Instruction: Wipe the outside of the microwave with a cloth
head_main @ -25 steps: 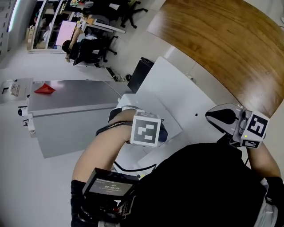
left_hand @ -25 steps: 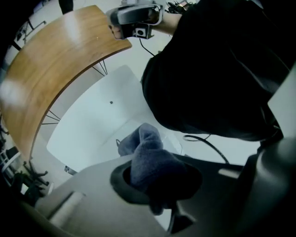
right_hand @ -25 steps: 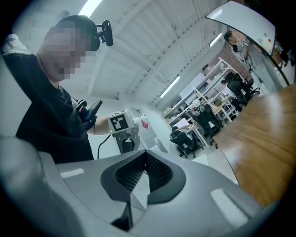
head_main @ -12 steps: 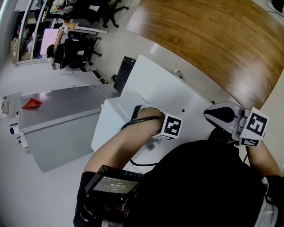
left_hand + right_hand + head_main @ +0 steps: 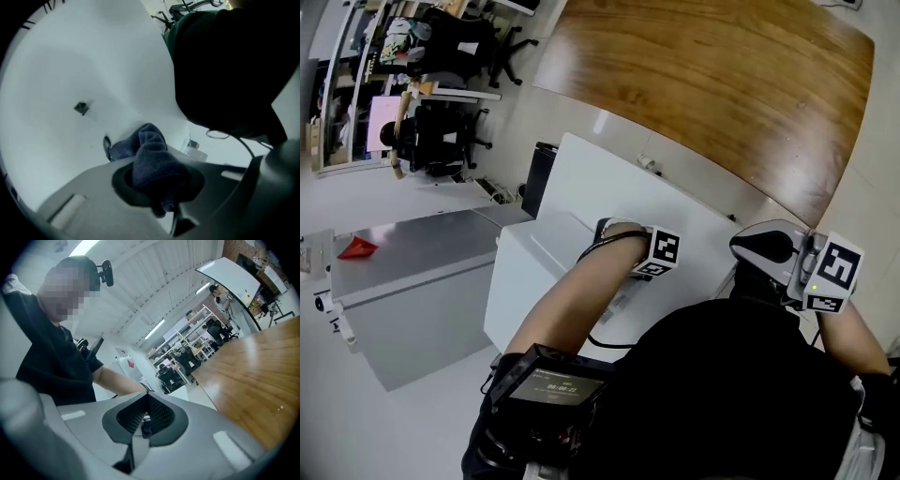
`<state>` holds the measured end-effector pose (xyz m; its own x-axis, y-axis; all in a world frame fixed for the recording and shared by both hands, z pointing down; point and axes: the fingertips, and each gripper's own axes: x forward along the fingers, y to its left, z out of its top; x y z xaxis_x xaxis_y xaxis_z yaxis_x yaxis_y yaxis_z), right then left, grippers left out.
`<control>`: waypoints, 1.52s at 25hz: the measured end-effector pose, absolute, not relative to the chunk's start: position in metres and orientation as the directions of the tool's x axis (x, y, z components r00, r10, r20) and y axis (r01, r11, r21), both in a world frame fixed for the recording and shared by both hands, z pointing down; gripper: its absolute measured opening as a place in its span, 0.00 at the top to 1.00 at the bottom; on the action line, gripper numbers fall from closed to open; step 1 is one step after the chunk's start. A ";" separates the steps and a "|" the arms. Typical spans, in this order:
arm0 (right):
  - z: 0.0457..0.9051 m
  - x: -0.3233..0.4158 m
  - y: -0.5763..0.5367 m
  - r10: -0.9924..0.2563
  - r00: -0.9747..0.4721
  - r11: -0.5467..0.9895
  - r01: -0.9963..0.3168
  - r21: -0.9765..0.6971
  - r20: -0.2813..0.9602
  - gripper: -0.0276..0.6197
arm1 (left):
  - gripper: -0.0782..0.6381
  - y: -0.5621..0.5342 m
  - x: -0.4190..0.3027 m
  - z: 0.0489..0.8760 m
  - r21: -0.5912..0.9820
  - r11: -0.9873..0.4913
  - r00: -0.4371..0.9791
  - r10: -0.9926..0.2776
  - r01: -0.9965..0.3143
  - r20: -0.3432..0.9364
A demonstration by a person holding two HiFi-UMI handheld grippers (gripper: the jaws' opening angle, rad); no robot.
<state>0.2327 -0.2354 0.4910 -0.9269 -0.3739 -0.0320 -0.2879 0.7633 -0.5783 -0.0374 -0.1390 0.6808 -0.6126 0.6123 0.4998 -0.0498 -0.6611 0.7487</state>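
Note:
The white microwave (image 5: 602, 183) stands below me beside a wooden table. My left gripper (image 5: 614, 232) rests on its white top, shut on a dark blue cloth. In the left gripper view the cloth (image 5: 152, 159) bunches between the jaws of the left gripper (image 5: 159, 185) and presses against the white surface (image 5: 70, 70). My right gripper (image 5: 761, 246) hovers off to the right, away from the microwave. In the right gripper view the right gripper (image 5: 146, 422) is shut with nothing held.
A curved wooden table (image 5: 722, 84) lies behind the microwave. A grey cabinet (image 5: 412, 272) with a red paper piece (image 5: 356, 247) stands at left. Office chairs (image 5: 441, 141) and desks lie beyond it. A black cable (image 5: 609, 343) trails by the microwave's near side.
My left gripper has slid with the cloth across the microwave's top, away from me and rightward. The head view has shifted too. The right gripper has stayed in place.

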 end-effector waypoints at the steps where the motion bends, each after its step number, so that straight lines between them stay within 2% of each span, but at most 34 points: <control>1: 0.480 0.225 -0.232 -0.360 -0.932 0.782 -0.275 -0.559 -0.046 0.95 | 0.82 -0.142 -0.030 0.674 0.712 -0.701 -0.567 0.602 -0.038 0.562; 3: 0.454 0.208 -0.226 -0.323 -0.943 0.826 -0.242 -0.509 -0.075 0.95 | 0.82 -0.158 -0.004 0.644 0.581 -0.814 -0.407 0.535 -0.013 0.740; 5: 0.431 0.188 -0.218 -0.282 -0.955 0.864 -0.211 -0.458 -0.093 0.95 | 0.82 -0.181 0.022 0.593 0.389 -0.921 -0.199 0.380 0.008 0.903; 7: 0.410 0.162 -0.200 -0.247 -0.964 0.888 -0.184 -0.422 -0.100 0.95 | 0.82 -0.190 0.036 0.529 0.192 -0.981 0.026 0.191 -0.011 0.981; 10: 0.378 0.115 -0.157 -0.184 -0.977 0.921 -0.134 -0.365 -0.108 0.95 | 0.82 -0.165 0.023 0.434 -0.026 -0.987 0.326 -0.077 -0.156 0.942; 13: 0.356 0.072 -0.102 -0.106 -0.989 0.961 -0.076 -0.266 -0.102 0.95 | 0.81 -0.107 -0.024 0.383 -0.152 -0.933 0.472 -0.300 -0.326 0.829; 16: 0.355 0.054 -0.059 -0.066 -0.994 0.973 -0.044 -0.228 -0.090 0.95 | 0.81 -0.055 -0.061 0.382 -0.218 -0.865 0.494 -0.446 -0.452 0.746; 20: 0.346 0.069 -0.061 -0.014 -0.999 0.968 -0.004 -0.249 -0.036 0.95 | 0.81 -0.042 -0.062 0.373 -0.221 -0.739 0.527 -0.626 -0.636 0.575; 24: 0.304 0.003 -0.012 -0.035 -0.999 0.972 -0.031 -0.235 -0.015 0.95 | 0.81 0.033 -0.148 0.350 -0.128 -0.668 0.564 -0.702 -0.733 0.434; 26: 0.294 -0.002 0.006 -0.038 -0.999 0.975 -0.034 -0.221 -0.016 0.95 | 0.81 0.076 -0.158 0.354 -0.044 -0.631 0.569 -0.726 -0.775 0.386; 32: 0.282 0.044 0.029 0.054 -0.998 0.984 0.060 -0.169 -0.040 0.95 | 0.81 0.150 -0.105 0.374 0.127 -0.464 0.481 -0.837 -0.876 0.262; 38: 0.328 0.129 0.055 0.163 -0.986 0.974 0.156 -0.164 0.030 0.95 | 0.81 0.172 -0.020 0.395 0.304 -0.280 0.337 -0.929 -0.910 0.153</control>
